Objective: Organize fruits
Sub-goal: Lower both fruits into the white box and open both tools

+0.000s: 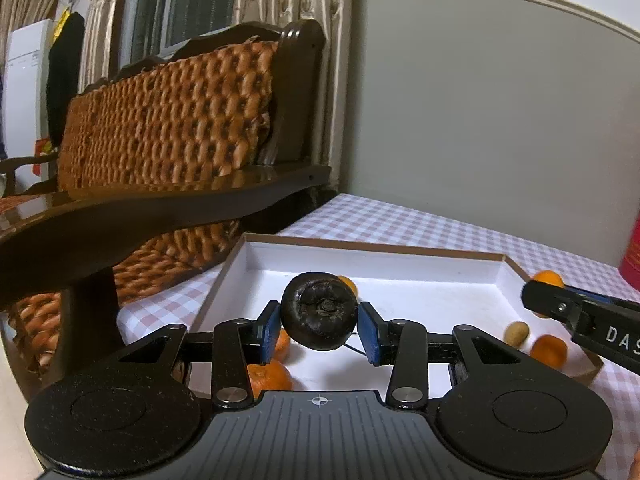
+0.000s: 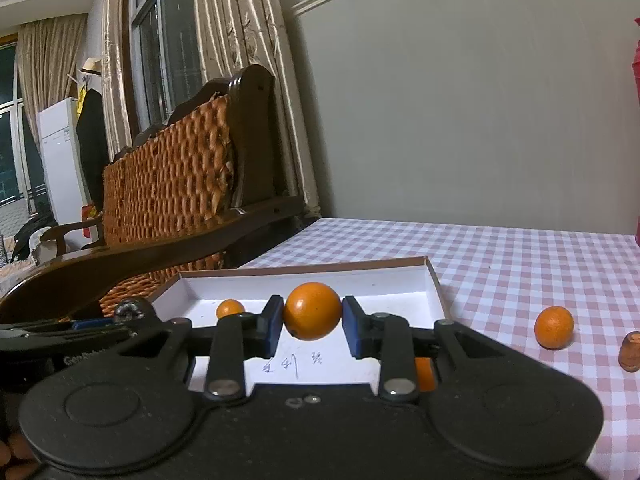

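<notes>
Pink-and-white checked cloth [image 2: 520, 264] covers the worktop, which stands against a pale grey wall [image 1: 480, 100]; a dark wooden settee with woven rattan panels [image 1: 168, 116] sits at the left, with striped curtains [image 2: 240, 40] behind it.

Item: shallow white box lid with brown rim [image 1: 376, 245], lying on the cloth at the near left of the worktop; handwriting shows on its floor in the right wrist view.

Item: left gripper [image 1: 319, 326], closed on a dark, round, wrinkled fruit [image 1: 319, 311], blue pads touching both its sides, held above the box.

Item: right gripper [image 2: 313, 324], closed on a smooth orange fruit [image 2: 312, 311], blue pads against both its sides, held above the box, toward its right side.

Item: loose contents in or over the box, seen from the left wrist: several small orange fruits, one near the left pad [image 1: 269, 376], one at the right [image 1: 549, 351], and a small tan oval fruit [image 1: 516, 333] just beside it.

Item: one orange fruit on the cloth [image 2: 554, 327], right of the box and well apart from it; a small brown object [image 2: 631, 351] lies near it.

Item: red container [image 2: 637, 140] at the far right edge of the worktop.
</notes>
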Available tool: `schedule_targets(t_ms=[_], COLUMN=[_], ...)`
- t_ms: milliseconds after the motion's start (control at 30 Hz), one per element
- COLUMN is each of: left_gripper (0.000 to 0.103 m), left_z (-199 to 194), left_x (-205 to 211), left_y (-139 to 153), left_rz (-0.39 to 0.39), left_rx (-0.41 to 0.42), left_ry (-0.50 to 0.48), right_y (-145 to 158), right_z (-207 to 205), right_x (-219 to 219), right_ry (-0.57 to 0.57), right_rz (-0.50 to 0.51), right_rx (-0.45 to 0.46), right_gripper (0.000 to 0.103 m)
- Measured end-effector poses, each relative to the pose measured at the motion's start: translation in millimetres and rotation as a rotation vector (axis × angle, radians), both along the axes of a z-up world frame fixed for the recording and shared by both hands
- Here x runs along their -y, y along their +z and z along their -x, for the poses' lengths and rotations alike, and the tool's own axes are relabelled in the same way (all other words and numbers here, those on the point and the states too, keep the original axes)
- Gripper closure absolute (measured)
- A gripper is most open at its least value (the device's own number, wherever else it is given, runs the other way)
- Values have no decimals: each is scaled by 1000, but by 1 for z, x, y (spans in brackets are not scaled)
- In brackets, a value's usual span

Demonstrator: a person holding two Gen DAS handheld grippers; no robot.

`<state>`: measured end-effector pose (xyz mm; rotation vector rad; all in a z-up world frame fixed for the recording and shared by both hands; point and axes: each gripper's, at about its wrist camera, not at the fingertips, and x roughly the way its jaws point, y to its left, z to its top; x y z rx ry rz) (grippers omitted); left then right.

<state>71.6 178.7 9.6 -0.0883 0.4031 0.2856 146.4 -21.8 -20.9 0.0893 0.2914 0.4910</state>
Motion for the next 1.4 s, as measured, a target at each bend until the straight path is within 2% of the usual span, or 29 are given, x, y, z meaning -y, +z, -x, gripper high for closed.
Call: schedule_targets(t_ms=[500, 567, 600, 633, 667, 700, 833, 867, 967, 1233, 1400], left_gripper=[61, 61, 57, 46, 18, 3, 0, 0, 0, 0, 0], left_z=[-41, -48, -52, -56, -58, -56, -41, -38, -28, -14, -14], left_x=[-17, -17, -18, -20, -22, -24, -20, -20, -18, -13, -11], left_y=[-5, -7, -8, -9, -9, -8, 7, 9, 13, 19, 21], left_rz=[9, -5, -9, -8, -2, 6, -29, -35, -55, -118, -104], left_rx=[-35, -34, -38, -48, -55, -43, 27, 35, 48, 62, 64], left_ry=[38, 58, 65, 69, 72, 93, 109, 115, 109, 110, 106], right_y=[-2, -2, -2, -1, 0, 2, 10, 12, 17, 20, 21], right_z=[-50, -55, -57, -57, -56, -54, -45, -42, -36, -25, -16], right_x=[-14, -14, -13, -10, -7, -3, 13, 16, 21, 21, 23], right_ry=[-30, -46, -57, -62, -78, -94, -105, -100, -86, -33, -16], right_rz=[46, 49, 46, 35, 21, 5, -67, -82, -97, -62, -31], right_rx=[-41, -37, -33, -26, -16, -5, 37, 47, 68, 86, 98], right_gripper=[78, 70, 59, 48, 44, 35, 9, 6, 6, 6, 6])
